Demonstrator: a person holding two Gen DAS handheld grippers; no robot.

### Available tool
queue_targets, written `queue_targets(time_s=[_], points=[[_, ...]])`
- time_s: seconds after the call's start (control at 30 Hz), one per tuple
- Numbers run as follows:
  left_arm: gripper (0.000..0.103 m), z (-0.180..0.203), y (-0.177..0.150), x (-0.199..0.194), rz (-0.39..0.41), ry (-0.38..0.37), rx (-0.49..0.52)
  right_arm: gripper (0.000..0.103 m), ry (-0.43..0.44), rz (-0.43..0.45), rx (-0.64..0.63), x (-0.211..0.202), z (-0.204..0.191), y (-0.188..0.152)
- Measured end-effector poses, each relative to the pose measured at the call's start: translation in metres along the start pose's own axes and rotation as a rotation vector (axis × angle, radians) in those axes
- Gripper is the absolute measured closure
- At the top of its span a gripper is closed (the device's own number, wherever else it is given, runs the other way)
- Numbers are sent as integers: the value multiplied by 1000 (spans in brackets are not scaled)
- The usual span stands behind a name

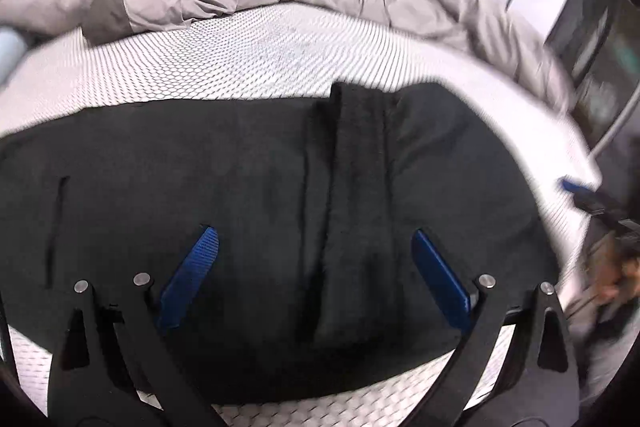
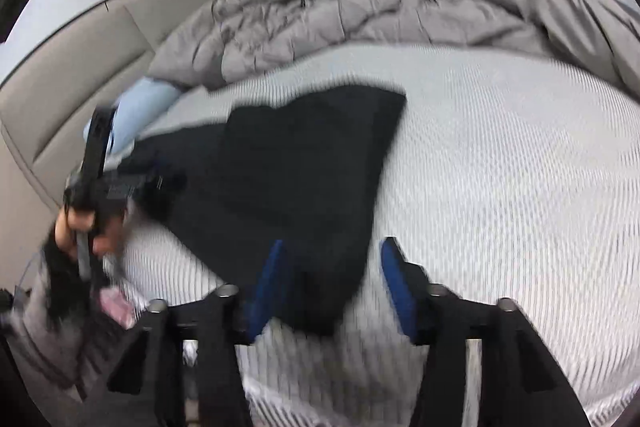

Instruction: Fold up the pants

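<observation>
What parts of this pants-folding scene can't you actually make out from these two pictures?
- Pants: near edge hidden behind the left gripper in the left wrist view.
- Layers of the fold: fabric too dark in either view to count.
- Right gripper: right wrist view is motion-blurred; contact with the cloth is unclear.
- Pale blue item: blurred, partly hidden behind the other gripper; unidentifiable.

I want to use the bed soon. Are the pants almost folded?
Partly. The black pants already lie on the white mattress with one end doubled over the middle. Nothing is held: the left gripper and right gripper are both open above the cloth. At least one more fold probably remains.
</observation>
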State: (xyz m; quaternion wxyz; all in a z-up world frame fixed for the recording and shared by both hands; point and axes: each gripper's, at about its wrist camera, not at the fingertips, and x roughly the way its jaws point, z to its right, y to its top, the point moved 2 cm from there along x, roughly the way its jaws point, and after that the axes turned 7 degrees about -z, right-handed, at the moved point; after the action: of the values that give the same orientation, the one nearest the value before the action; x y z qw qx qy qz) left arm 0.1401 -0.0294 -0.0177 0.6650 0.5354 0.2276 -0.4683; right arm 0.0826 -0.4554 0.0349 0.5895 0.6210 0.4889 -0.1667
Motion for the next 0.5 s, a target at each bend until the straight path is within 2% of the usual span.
queue_targets(time_s=[0.03,0.1,0.17,0.3,0.47,0.5], points=[[15,-2,4,1,3,-42,-18,46,20,9,7,8,4,12],[31,-2,14,9,-22,-101,-26,46,86,5,47,26,17,25],[42,-1,26,23,-70,-157,-23,46,124,-33,96,40,29,23],[45,-11,38,59,-190,-176,-73,46,93,-126,87,61,38,10],[44,-21,53,79,-221,-262,-148,45,155,-136,144,65,54,1],[55,-22,56,83,-215,-259,-166,45,158,-137,137,65,55,0]])
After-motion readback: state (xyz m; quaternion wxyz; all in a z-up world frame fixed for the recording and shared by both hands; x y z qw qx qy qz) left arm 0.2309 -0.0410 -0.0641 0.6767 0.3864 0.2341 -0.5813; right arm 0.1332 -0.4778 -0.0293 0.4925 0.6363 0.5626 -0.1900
